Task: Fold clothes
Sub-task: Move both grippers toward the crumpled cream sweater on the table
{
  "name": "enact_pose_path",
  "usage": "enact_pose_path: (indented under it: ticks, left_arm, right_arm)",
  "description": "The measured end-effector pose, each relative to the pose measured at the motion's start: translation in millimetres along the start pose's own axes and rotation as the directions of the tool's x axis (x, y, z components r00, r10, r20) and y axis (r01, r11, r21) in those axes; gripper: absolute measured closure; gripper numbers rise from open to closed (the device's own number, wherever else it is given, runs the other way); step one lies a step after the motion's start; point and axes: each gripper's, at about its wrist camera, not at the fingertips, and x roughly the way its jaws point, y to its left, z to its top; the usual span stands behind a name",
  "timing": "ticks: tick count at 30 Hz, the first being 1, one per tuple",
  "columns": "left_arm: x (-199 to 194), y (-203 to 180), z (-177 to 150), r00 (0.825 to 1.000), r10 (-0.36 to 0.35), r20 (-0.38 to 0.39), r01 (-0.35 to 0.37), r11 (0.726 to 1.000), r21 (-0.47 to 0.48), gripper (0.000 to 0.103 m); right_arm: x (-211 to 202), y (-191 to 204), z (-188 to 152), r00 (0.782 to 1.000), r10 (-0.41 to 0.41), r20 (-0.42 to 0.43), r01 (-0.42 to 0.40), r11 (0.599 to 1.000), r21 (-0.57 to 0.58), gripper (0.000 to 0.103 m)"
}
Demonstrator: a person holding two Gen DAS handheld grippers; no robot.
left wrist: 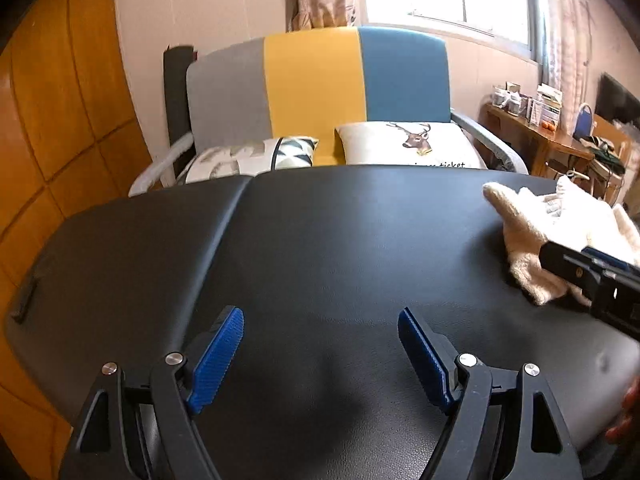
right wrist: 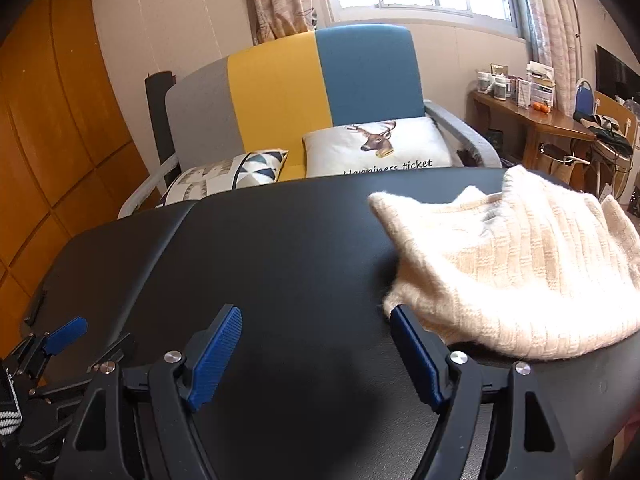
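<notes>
I take the black table (right wrist: 280, 248) as my landmark. The cream knit sweater (right wrist: 520, 272) lies bunched on its right portion, ridged and peaked rather than flat, with no neat fold I can make out; a heap like this could be a garment waiting to be spread or one partway through folding, and I can't settle which from here. My right gripper (right wrist: 316, 344) stands with its jaws wide apart, nothing between them, low over the table's near edge; its right blue pad (right wrist: 416, 360) sits just beside the sweater's near-left corner, possibly brushing the knit. So the cloth lies ahead and to the right of those jaws, not between them. As far as the fisheye lets me judge, the bundle's long axis runs from that near-left corner away toward the table's far right. My left gripper (left wrist: 320, 352) is also spread open and empty, over the bare middle of the table, well apart from the sweater, which shows only at the right of its view. The right hand is plainly the nearer one for any grasp on that corner.
</notes>
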Motion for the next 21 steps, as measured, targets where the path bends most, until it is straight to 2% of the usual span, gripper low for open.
enact_pose_path:
  ticks: [6,10,14,19,21]
  left_arm:
    - [11,-6,-8,1.0,0.022,-0.008,-0.022,1.0,0.016,0.022]
    - [28,6,-15,0.999,-0.024,-0.039,0.024,1.0,-0.009,0.021]
    - [15,24,-36,0.998,-0.059,-0.012,0.059,0.998,0.002,0.021]
    - [10,62,-58,0.995,-0.102,-0.017,0.102,0.995,0.015,0.021]
    - [9,63,-66,0.995,-0.101,-0.022,0.102,0.995,0.02,0.021]
  right_arm:
    - [0,3,-2,1.0,-0.003,-0.003,0.003,1.0,-0.002,0.024]
    - [2,3,-4,1.0,0.005,-0.003,-0.005,1.0,0.006,0.024]
    - [-1,3,-7,1.0,0.005,-0.003,-0.005,1.0,0.003,0.024]
    - [-1,-2,-7,1.0,-0.001,-0.009,0.002,1.0,0.02,0.024]
    - [-1,-3,-7,1.0,-0.002,-0.013,0.002,1.0,0.022,0.024]
